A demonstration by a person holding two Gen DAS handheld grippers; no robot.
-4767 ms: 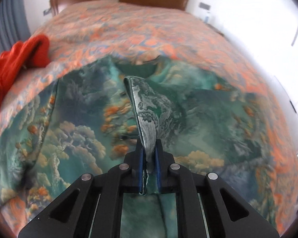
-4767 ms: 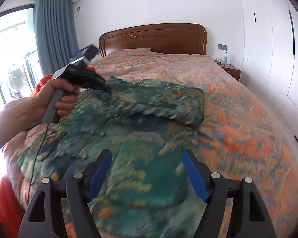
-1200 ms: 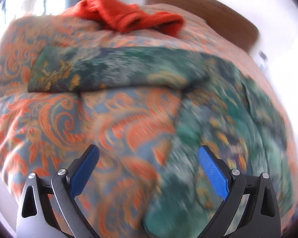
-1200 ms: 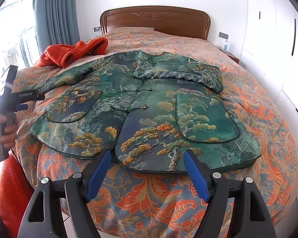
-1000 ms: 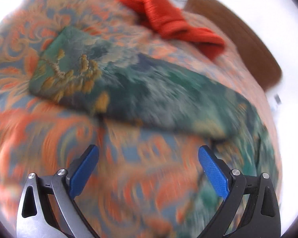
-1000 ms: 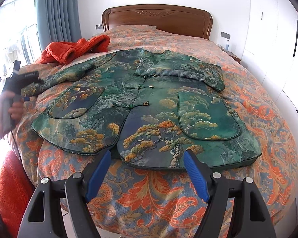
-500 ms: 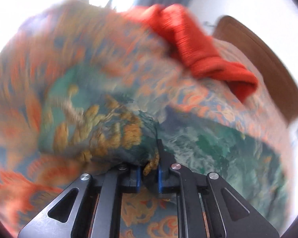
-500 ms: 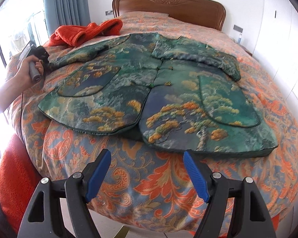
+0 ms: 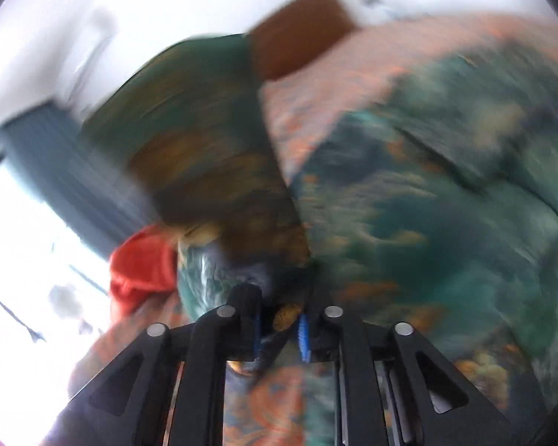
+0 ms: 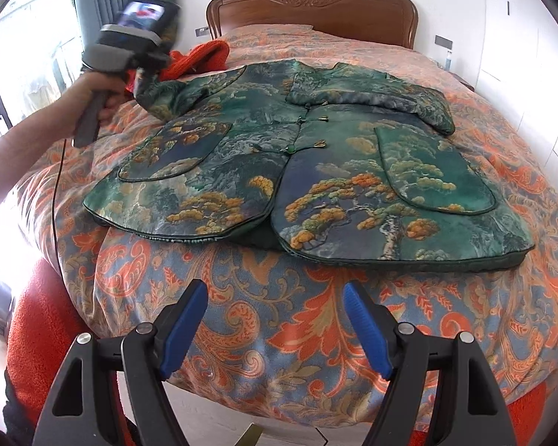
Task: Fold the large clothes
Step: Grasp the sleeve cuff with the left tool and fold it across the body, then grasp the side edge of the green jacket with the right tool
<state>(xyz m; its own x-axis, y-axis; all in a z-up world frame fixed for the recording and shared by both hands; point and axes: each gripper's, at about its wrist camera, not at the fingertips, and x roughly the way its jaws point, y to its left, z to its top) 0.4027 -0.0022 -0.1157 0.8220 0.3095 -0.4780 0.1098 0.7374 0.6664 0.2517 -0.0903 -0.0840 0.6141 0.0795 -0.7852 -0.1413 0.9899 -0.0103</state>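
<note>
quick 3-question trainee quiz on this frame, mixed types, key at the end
1. True or false: the right tongs are shut on the hem of the green jacket.
2. Which part of the jacket do the left tongs hold? A) collar B) sleeve end C) pocket
3. Fill in: the orange-red garment lies on the floral bedspread beyond the jacket, toward the ______ of the bed.

Key: 1 false, they are open, short of the hem and holding nothing. 2 B, the sleeve end is lifted off the bed. 3 headboard.
</note>
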